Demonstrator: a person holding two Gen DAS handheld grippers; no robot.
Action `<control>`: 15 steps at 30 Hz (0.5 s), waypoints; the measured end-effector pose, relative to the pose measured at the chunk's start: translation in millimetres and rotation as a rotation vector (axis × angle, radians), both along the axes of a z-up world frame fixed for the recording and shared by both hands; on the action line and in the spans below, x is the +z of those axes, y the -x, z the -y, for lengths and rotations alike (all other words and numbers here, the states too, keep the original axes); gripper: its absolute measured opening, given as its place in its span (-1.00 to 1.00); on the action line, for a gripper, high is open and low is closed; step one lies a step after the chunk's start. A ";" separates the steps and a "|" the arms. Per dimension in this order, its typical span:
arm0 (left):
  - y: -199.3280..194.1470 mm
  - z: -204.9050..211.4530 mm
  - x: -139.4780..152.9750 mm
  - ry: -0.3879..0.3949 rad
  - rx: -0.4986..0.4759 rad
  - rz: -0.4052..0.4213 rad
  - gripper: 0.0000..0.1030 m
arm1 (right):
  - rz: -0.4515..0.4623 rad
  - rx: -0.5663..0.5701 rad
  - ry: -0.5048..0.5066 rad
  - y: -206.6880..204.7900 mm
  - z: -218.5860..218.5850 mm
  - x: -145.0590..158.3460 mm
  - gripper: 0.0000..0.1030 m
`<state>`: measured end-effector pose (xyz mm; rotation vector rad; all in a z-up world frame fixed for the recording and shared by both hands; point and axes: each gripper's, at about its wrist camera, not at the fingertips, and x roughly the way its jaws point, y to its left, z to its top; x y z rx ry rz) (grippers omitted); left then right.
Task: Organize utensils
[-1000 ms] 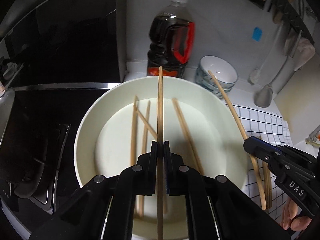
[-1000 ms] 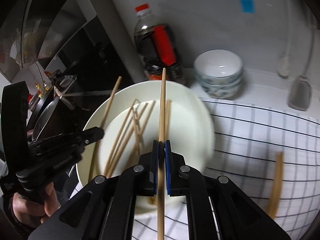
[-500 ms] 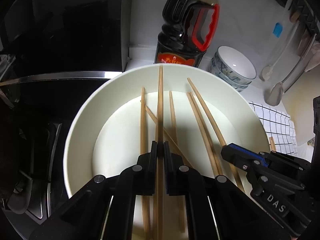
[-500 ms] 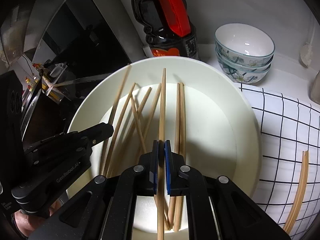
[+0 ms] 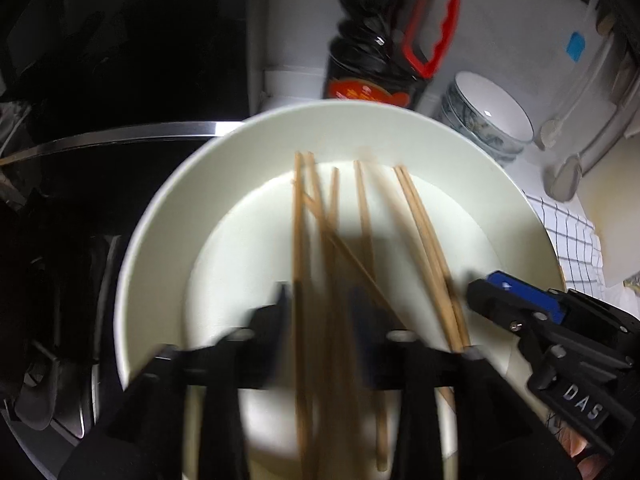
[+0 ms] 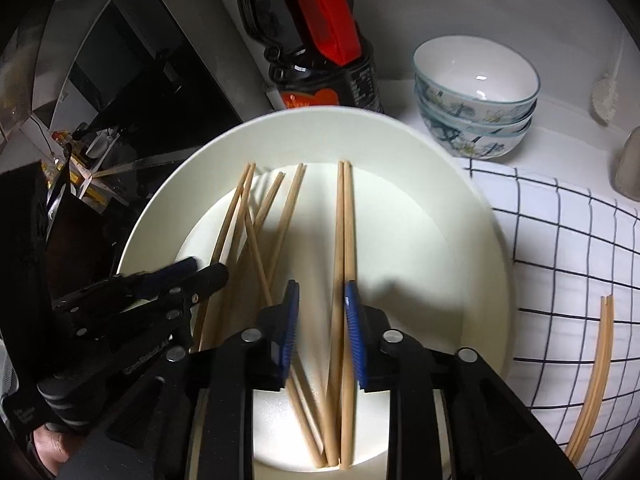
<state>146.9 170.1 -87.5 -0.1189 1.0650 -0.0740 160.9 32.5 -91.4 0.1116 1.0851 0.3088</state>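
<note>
Right gripper [image 6: 320, 320] opening — chopsticks [image 6: 344, 240] between jaws

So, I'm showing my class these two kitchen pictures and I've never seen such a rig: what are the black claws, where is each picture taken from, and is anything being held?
There is no robot here. A person holds a two-finger gripper in each hand, and each gripper carries a wide-angle camera looking forward along its fingers.

One picture looks out from the left gripper, the other from the right gripper. Each view also shows the other gripper at its side.

Both hang over a white plate with a bundle of wooden chopsticks lying in it. Both sets of jaws are opening, with chopsticks between them but no longer pinched.

Behind the plate stand a dark sauce bottle and stacked bowls. Two more chopsticks lie on a checked cloth.
</note>
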 end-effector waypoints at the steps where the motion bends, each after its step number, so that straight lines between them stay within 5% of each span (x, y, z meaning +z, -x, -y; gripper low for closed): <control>1: 3.2 -2.6 3.6 -0.004 0.012 0.019 0.20 | 0.005 -0.002 0.006 1.9 1.6 1.8 -0.55; 15: 40.2 -9.4 36.1 -0.060 0.065 0.095 0.63 | 0.048 0.004 0.024 25.5 7.8 14.2 -0.20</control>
